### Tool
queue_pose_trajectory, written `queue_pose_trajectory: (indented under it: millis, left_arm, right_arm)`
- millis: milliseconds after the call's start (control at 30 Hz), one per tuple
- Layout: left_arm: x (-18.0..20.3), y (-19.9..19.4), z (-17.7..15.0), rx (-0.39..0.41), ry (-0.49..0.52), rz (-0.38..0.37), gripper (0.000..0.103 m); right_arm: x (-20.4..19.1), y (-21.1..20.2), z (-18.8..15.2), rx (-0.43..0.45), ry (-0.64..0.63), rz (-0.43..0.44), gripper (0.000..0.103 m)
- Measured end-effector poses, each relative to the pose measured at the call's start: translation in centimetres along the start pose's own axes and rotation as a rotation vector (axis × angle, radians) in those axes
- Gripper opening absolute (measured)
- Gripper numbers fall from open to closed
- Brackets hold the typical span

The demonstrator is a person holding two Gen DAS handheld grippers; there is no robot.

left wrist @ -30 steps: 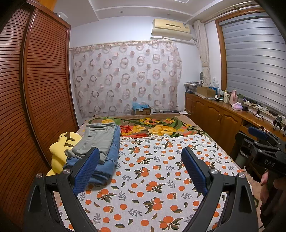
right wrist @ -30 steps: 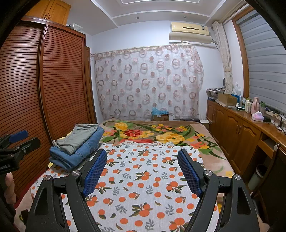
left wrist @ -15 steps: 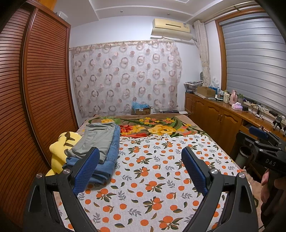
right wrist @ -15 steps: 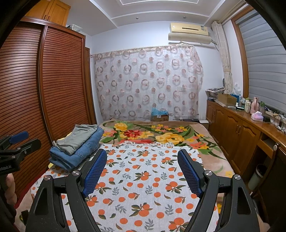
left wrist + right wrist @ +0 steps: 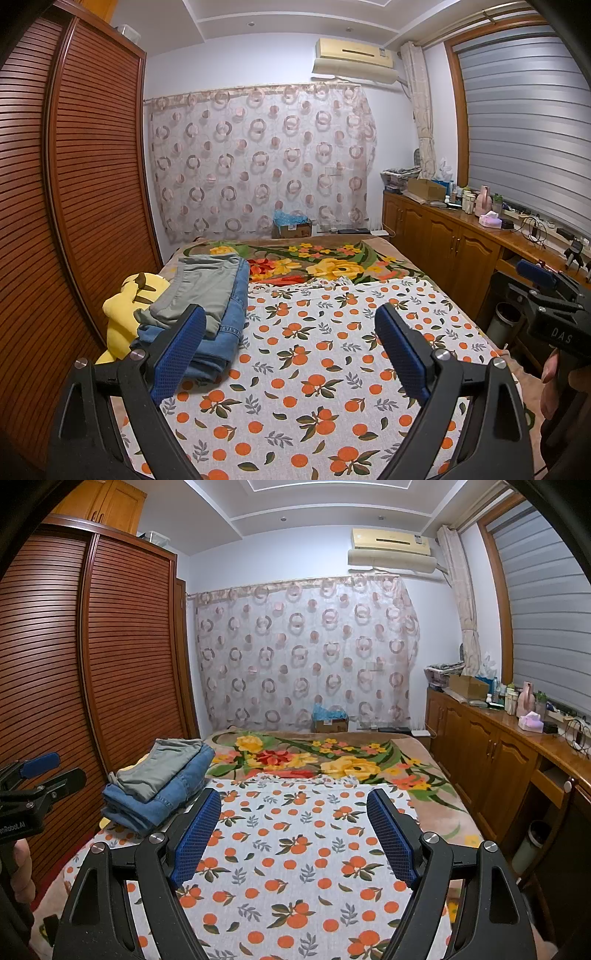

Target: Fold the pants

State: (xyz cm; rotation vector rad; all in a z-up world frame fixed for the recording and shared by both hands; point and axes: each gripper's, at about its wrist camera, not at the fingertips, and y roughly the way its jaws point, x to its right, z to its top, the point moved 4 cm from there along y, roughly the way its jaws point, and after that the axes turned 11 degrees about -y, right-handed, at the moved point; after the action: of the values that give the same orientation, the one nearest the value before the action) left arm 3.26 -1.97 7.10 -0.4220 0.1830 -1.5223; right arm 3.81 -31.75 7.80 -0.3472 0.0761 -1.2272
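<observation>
- left gripper (image 5: pixel 290 345): blue-padded jaws spread wide, nothing between them, held above the orange-print sheet (image 5: pixel 314 387).
- right gripper (image 5: pixel 293 830): jaws likewise spread wide and bare, held above the same sheet (image 5: pixel 295 867), nearer its right side.
- blue pads: left finger pad (image 5: pixel 177 354) of the left gripper overlapping, in view, the near corner of a clothing stack; contact cannot be told.
- other tool in frame: right gripper seen at the right edge of the left camera (image 5: pixel 554 314), fingers of a hand below it; left gripper seen at the left edge of the right camera (image 5: pixel 33 797).
- folded pants (image 5: pixel 207 291): grey-green pair lying on top of folded blue jeans (image 5: pixel 229 328), stacked at the left side of the bed; same pile in the right camera, pants (image 5: pixel 159 768) above jeans (image 5: pixel 162 801).
- yellow plush toy (image 5: pixel 125 310): wedged just beside the stack, against the slatted wooden wardrobe (image 5: pixel 74 184).
- floral blanket (image 5: pixel 332 262): spread over the far part of the bed, beyond the sheet's far edge.
- ring-patterned curtain (image 5: pixel 258 162): hung across the back wall, a cardboard box (image 5: pixel 291 229) at its foot, air conditioner (image 5: pixel 352 61) above.
- wooden cabinet run (image 5: pixel 450 243): along the right wall under a shuttered window, top crowded with bottles, boxes and cables.
</observation>
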Motion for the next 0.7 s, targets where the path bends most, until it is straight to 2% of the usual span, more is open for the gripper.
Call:
queue_pose_trajectory:
  millis: [700]
  left_arm:
    - [-0.18, 0.19, -0.01, -0.004, -0.003, 0.001, 0.093]
  right_arm:
    - [-0.03, -0.02, -0.15, -0.002, 0.002, -0.002, 0.083]
